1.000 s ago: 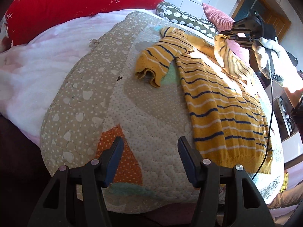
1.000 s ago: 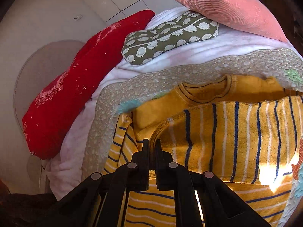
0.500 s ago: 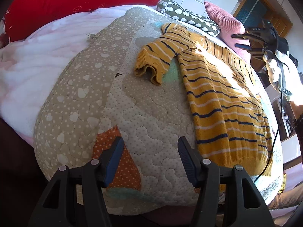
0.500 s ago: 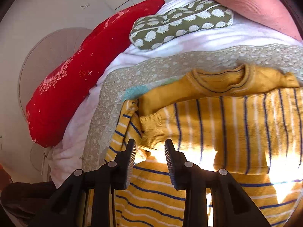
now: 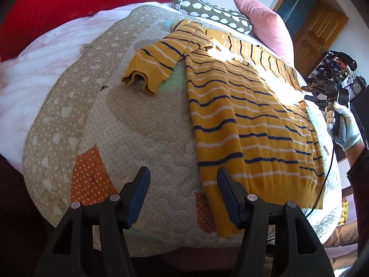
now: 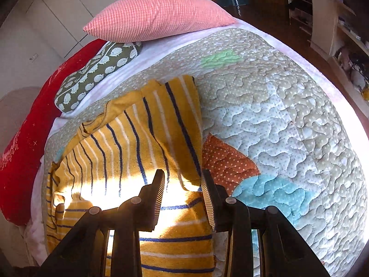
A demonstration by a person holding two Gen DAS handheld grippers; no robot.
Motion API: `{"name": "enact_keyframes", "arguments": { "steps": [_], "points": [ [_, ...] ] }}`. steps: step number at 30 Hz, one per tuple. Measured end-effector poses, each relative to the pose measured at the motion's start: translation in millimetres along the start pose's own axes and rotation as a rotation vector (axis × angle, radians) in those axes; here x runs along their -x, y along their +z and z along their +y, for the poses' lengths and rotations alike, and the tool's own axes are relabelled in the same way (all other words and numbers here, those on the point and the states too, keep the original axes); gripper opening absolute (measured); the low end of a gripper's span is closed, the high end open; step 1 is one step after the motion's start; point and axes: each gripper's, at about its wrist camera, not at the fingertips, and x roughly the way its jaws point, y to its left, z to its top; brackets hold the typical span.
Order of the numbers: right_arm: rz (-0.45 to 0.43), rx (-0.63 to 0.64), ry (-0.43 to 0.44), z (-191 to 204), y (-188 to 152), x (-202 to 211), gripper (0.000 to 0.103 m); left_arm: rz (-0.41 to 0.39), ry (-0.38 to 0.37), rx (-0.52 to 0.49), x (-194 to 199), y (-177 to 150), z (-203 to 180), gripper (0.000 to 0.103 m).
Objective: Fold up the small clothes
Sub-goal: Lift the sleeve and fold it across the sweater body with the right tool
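A yellow sweater with navy and white stripes [image 5: 242, 115] lies flat on the quilted bed cover [image 5: 129, 124]. Its one sleeve [image 5: 159, 62] sticks out to the left; the other sleeve is folded across the body [image 6: 147, 138]. My left gripper [image 5: 182, 196] is open and empty, above the quilt just left of the sweater's hem. My right gripper [image 6: 183, 198] is open and empty, over the sweater's right edge beside the folded sleeve. It also shows at the far right of the left wrist view [image 5: 322, 92], held by a gloved hand.
A red bolster [image 5: 69, 2], a green patterned cushion [image 5: 212, 13] and a pink cushion [image 5: 263, 27] lie at the head of the bed. A wooden door [image 5: 316, 34] and cluttered shelves [image 6: 341, 34] stand beyond the bed's right side.
My right gripper has opened, let go of the sleeve now folded over the body, and pulled back to the sweater's right edge. My left gripper stayed open and moved a little nearer the hem.
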Motion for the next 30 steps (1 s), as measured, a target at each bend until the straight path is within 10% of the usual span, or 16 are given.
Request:
{"name": "enact_keyframes", "arguments": {
  "steps": [2,8,13,22,30],
  "points": [
    [0.017,-0.003,-0.003,-4,-2,-10,0.02,-0.004,0.023,-0.005,3,-1,-1,0.059],
    [-0.074,0.05,-0.229,1,-6,12,0.02,-0.029,0.05,0.062,7,6,24,0.059],
    [-0.07,0.247,-0.058,80,-33,44,0.021,-0.026,0.026,0.136,-2,8,50,0.059],
    [0.245,0.538,0.336,283,-157,-11,0.026,-0.08,0.006,0.148,19,-4,76,0.059],
    [0.237,1.004,0.28,380,-289,-42,0.033,-0.123,0.035,0.206,41,-12,118,0.06]
  ]
}}
